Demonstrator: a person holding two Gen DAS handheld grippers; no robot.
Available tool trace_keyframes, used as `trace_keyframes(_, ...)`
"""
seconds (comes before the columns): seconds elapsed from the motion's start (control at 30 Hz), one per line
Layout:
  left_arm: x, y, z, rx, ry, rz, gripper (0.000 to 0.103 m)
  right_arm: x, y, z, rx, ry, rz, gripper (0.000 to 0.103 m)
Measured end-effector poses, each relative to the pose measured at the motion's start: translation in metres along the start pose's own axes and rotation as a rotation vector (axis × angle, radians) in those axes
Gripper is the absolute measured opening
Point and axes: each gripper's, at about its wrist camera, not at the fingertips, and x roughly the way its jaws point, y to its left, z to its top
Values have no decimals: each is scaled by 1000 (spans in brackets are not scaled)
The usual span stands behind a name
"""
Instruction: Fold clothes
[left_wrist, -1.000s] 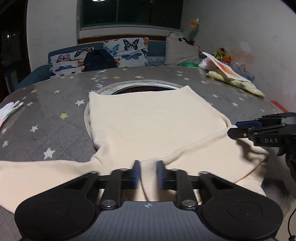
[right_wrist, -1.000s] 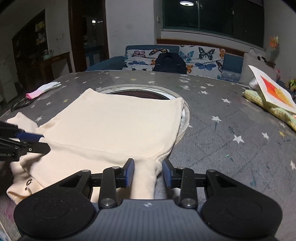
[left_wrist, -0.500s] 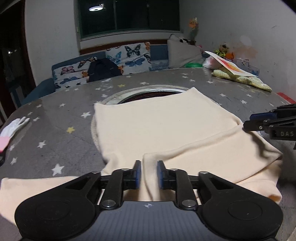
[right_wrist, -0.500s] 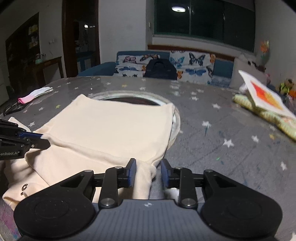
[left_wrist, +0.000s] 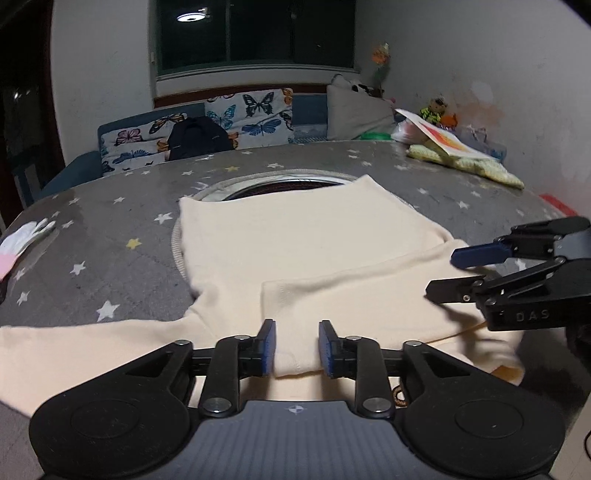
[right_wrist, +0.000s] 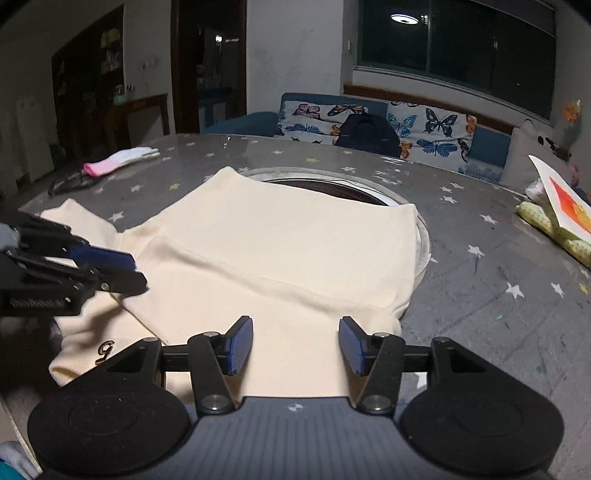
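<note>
A cream sweater (left_wrist: 295, 240) lies flat on the star-patterned grey table (left_wrist: 110, 236), one sleeve folded across its lower body. My left gripper (left_wrist: 297, 349) stands at the near edge and its jaws are opening. The folded sleeve's end lies between the blue pads (left_wrist: 267, 347), which no longer press on it. My right gripper (right_wrist: 295, 345) is also opening, wide over the sweater (right_wrist: 280, 236) at its near right corner, with cloth below the pads (right_wrist: 242, 345) and nothing pinched. Each view shows the other gripper from the side, the right gripper (left_wrist: 441, 273) and the left gripper (right_wrist: 138, 275).
A round opening (left_wrist: 280, 182) in the table's middle lies partly under the sweater's far edge. A white and pink glove (right_wrist: 118, 158) rests at the far left, a yellow-green cloth with a card (left_wrist: 465, 162) at the far right. A sofa with a dark backpack (right_wrist: 369, 131) stands behind.
Both grippers were closed on the sweater's folded part; now their jaws stand apart and the cloth lies loose on the table. The right jaws widened most.
</note>
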Motion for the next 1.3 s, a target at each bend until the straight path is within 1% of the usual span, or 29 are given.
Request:
trace_keyframes(0.07, -8, 6, -1, -30, -14, 24, 42, 0, 5, 6, -1, -8, 19, 53)
trace_keyframes(0.13, -17, 16, -4, -69, -30, 47, 46, 4, 11, 15, 0, -17, 48, 53)
trace_keyframes(0.17, -21, 21, -6, -89, -33, 61, 51, 7, 16, 19, -4, -21, 62, 53)
trace_keyframes(0.2, -24, 27, -9, -106, -35, 81, 58, 11, 22, 22, -13, -25, 74, 53)
trace_keyframes(0.23, -28, 33, -11, -122, -36, 107, 60, 16, 27, 25, -21, -26, 84, 53)
trace_keyframes(0.27, -31, 38, -14, -133, -36, 133, 66, 21, 32, 27, -25, -23, 96, 53)
trace_keyframes(0.3, -34, 44, -16, -145, -35, 160, 74, 27, 36, 28, -27, -15, 108, 53)
trace_keyframes(0.37, -41, 57, -20, -179, -43, 220, 84, 37, 43, 30, -34, 2, 129, 53)
trace_keyframes(0.4, -46, 65, -23, -195, -53, 252, 86, 41, 47, 29, -41, 12, 132, 53)
trace_keyframes(0.47, -53, 83, -27, -233, -65, 314, 87, 47, 52, 28, -56, 25, 133, 55)
trace_keyframes(0.63, -63, 138, -36, -383, -86, 459, 87, 38, 55, 29, -63, 8, 133, 56)
trace_keyframes(0.73, -61, 166, -42, -463, -73, 524, 84, 28, 56, 29, -67, -8, 134, 56)
trace_keyframes(0.83, -58, 185, -47, -522, -59, 561, 78, 19, 56, 29, -65, -21, 136, 56)
trace_keyframes(0.9, -55, 193, -49, -545, -49, 569, 67, 13, 56, 29, -62, -29, 140, 56)
trace_keyframes(0.93, -52, 197, -49, -560, -39, 569, 64, 10, 56, 29, -61, -33, 143, 56)
trace_keyframes(1.0, -51, 199, -49, -562, -46, 578, 57, 6, 57, 29, -62, -40, 146, 56)
trace_keyframes(1.03, -51, 200, -49, -564, -48, 580, 56, 4, 58, 29, -63, -44, 146, 56)
trace_keyframes(1.07, -50, 201, -49, -563, -49, 586, 52, 1, 59, 29, -63, -48, 149, 56)
trace_keyframes(1.1, -50, 201, -49, -556, -48, 593, 44, -1, 59, 28, -63, -52, 150, 56)
trace_keyframes(1.13, -49, 201, -48, -550, -48, 597, 40, -3, 59, 28, -64, -55, 151, 56)
trace_keyframes(1.2, -49, 200, -48, -552, -53, 576, 19, -6, 60, 28, -58, -65, 152, 56)
trace_keyframes(1.3, -49, 198, -45, -571, -58, 540, 10, -11, 58, 29, -47, -76, 149, 56)
